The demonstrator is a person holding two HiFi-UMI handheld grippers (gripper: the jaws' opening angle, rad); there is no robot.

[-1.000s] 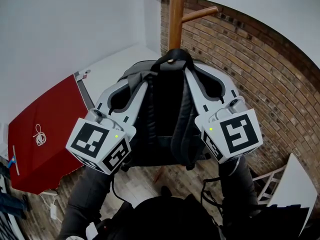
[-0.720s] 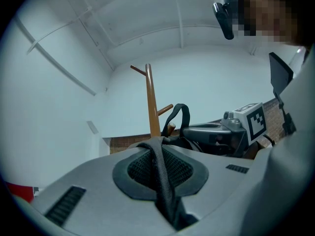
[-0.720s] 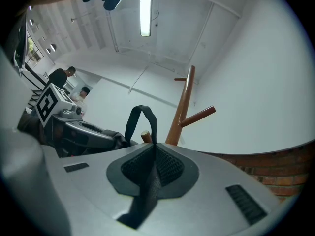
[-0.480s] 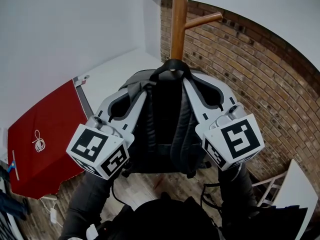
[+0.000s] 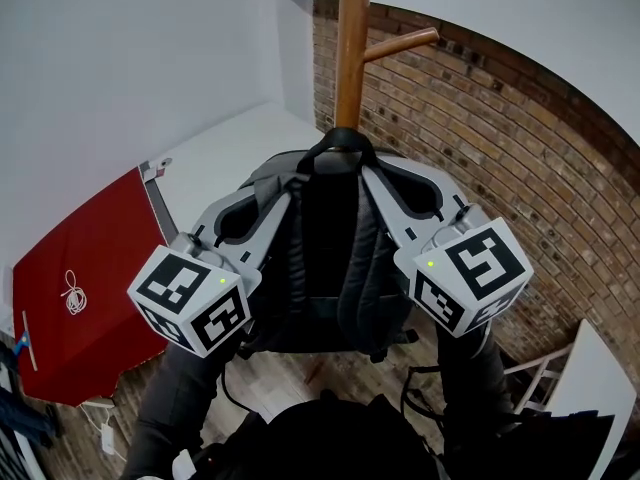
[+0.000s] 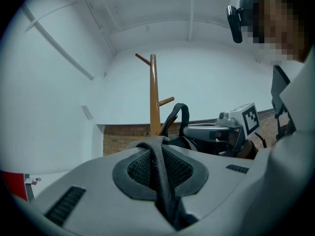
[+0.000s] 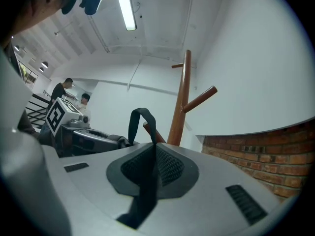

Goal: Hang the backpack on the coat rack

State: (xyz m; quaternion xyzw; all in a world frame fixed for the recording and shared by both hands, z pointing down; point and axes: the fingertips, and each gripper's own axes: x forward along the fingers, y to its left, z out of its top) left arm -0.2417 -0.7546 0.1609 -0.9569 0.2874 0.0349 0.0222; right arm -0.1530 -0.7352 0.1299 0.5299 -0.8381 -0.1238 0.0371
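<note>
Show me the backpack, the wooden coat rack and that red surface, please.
backpack (image 5: 335, 248): head view, middle of its dark back panel.
coat rack (image 5: 351, 48): head view, on the upright wooden pole.
red surface (image 5: 100, 238): head view, bare red area.

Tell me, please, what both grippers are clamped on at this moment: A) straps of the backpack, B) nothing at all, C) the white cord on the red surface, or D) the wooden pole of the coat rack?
A: a dark strap is pinched in the left gripper and another in the right gripper, both belonging to the backpack.
</note>
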